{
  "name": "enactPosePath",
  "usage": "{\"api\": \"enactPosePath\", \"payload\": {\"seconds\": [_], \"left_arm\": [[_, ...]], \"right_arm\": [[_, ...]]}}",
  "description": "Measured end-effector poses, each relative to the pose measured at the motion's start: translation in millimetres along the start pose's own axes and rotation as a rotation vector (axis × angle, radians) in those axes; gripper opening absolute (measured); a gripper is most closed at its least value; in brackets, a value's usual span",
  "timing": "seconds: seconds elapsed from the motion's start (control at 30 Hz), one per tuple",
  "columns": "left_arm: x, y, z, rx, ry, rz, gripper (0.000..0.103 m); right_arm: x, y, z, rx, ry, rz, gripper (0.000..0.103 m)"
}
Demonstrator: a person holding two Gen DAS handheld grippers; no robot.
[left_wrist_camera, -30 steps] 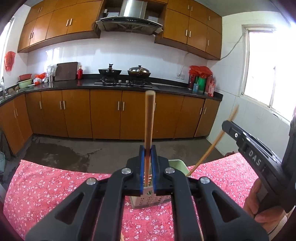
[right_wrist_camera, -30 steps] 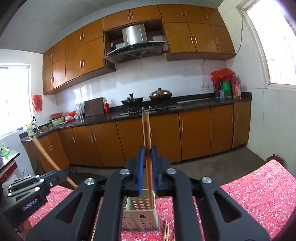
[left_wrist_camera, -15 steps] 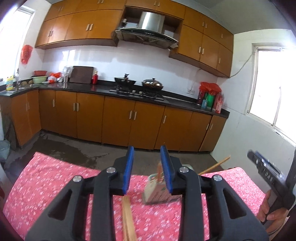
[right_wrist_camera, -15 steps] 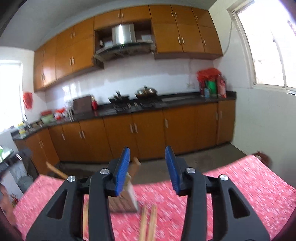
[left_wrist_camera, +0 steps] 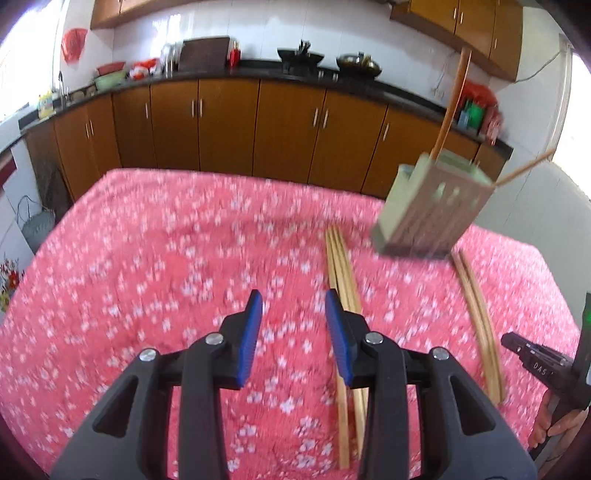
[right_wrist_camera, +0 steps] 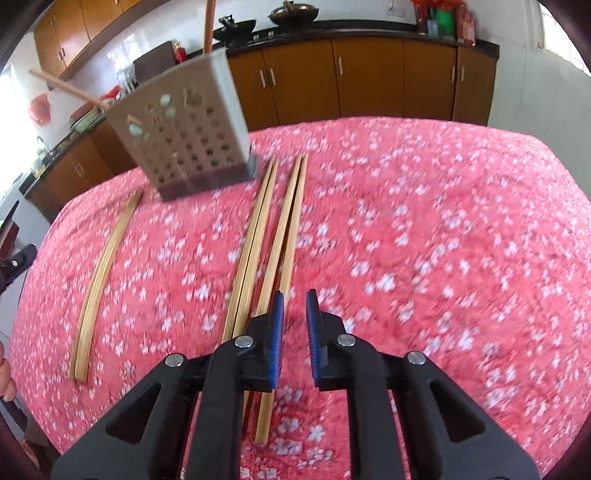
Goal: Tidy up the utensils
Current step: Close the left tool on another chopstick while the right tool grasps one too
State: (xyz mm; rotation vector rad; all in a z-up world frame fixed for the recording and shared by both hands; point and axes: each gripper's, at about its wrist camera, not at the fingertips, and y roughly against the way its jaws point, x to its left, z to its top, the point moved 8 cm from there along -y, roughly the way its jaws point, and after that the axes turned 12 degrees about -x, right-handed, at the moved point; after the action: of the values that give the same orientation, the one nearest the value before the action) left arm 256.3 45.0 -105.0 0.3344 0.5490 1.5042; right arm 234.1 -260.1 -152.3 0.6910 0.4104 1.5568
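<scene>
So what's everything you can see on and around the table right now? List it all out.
tablecloth: one, red with white flowers, covering the table
utensil holder: one, grey perforated metal, far side of the cloth
chopsticks in holder: two, wooden, one upright and one leaning out
loose chopsticks: six by the right wrist view, wooden, lying on the cloth in three pairs near the holder
cabinets: one row, brown, under the dark counter behind the table
left gripper: one, black with blue pads, over bare cloth, jaws opening, nothing between them
right gripper: one, black with blue pads, beside the middle chopsticks, jaws closing, nothing between them
</scene>
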Motion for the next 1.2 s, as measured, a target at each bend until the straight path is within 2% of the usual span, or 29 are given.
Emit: {"api": "enactPosePath", "payload": {"seconds": [0.27,0.37,0.53,0.73,0.83,1.0,1.2], "left_arm": [[-17,-13,-26,0.068,-0.027,-0.046,0.036],[-23,-18,-34,0.089,-0.035,-0.06,0.036],[-31,-24,-46,0.123,-0.04,-0.084,0.028],[-42,-32,-57,0.154,-0.084,-0.098,0.017],[-46,-38,-64,0.176,-0.117,-0.078,0.014],[-47,-43,-64,0.162,-0.143,-0.042,0.009],[-15,-64,-45,0.154,-0.12,0.051,0.009]], "right_arm": [[10,-12,-13,0.03,0.047,0.009,0.014],[8,-15,-13,0.017,0.091,-0.025,0.008],[-31,-17,-4,-0.011,-0.013,-0.154,0.007],[-41,-13,-4,-0.013,-0.008,-0.159,0.007],[-41,-15,-4,-0.017,-0.001,-0.162,0.007],[-40,-13,-3,-0.02,0.014,-0.156,0.008],[-39,-13,-2,-0.031,0.049,-0.161,0.008]]}}
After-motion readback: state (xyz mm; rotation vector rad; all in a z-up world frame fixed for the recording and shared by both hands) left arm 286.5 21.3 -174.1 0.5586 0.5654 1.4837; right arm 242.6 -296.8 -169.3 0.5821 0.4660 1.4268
